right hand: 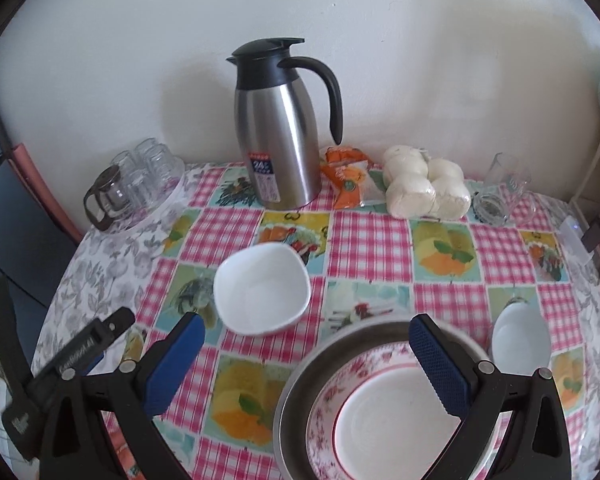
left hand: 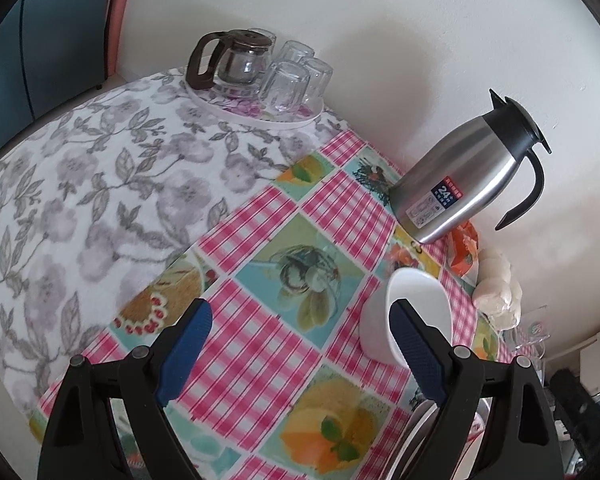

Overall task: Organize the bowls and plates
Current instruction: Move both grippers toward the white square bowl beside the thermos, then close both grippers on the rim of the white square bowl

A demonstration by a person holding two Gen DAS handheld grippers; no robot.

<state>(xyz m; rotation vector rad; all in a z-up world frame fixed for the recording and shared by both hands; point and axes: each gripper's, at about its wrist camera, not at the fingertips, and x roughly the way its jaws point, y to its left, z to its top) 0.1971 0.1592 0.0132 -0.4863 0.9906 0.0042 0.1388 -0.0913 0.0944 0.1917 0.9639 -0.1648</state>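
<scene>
A white square bowl (right hand: pixel 262 290) stands empty on the checked tablecloth, mid-table. In the left wrist view the same bowl (left hand: pixel 414 308) sits just beyond my right fingertip. A metal pan (right hand: pixel 300 380) at the front holds a floral-rimmed plate (right hand: pixel 328 404) with a white plate (right hand: pixel 392 420) on it. A small white bowl (right hand: pixel 520 338) stands right of the pan. My left gripper (left hand: pixel 302 320) is open and empty above the cloth; it also shows at the left edge of the right wrist view (right hand: pixel 80 344). My right gripper (right hand: pixel 306 334) is open and empty over the pan's far rim.
A steel thermos jug (right hand: pixel 284 136) stands at the back by the wall. A tray with a glass teapot (left hand: pixel 236 60) and upturned glasses (left hand: pixel 292 80) sits at the back left. An orange packet (right hand: pixel 346 178), wrapped white buns (right hand: pixel 424 188) and glasses (right hand: pixel 500 196) lie at the back right.
</scene>
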